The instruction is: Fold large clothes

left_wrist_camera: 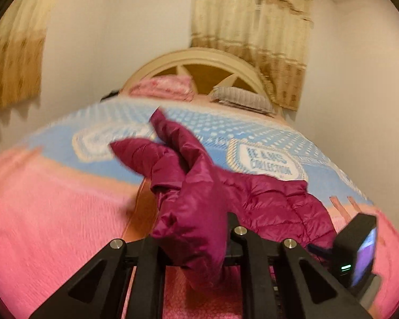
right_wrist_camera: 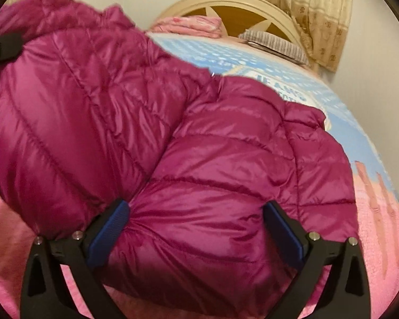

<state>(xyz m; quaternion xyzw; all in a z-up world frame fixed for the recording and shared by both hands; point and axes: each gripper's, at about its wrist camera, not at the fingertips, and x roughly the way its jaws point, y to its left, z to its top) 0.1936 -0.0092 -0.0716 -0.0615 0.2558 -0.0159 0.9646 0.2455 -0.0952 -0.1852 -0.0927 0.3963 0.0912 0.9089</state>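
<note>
The bed (left_wrist_camera: 53,212), spread with a pink and blue blanket (left_wrist_camera: 226,133), stretched away ahead of both tongs toward a curved headboard (left_wrist_camera: 199,61) and pillows. The magenta puffer jacket (right_wrist_camera: 173,146) lay bunched just ahead of and between the tongs, partly lifted off the bed. It looked light, soft and springy, with a slick shell likely to slide (a seam or hem would probably give a surer hold than a puffed panel). The right tongs (right_wrist_camera: 196,228) stood wide apart, blue pads (right_wrist_camera: 110,228) pressing a fat bulge of the jacket between them. The left tongs (left_wrist_camera: 196,252) stood narrowly apart with a fold of jacket pinched between them.
</note>
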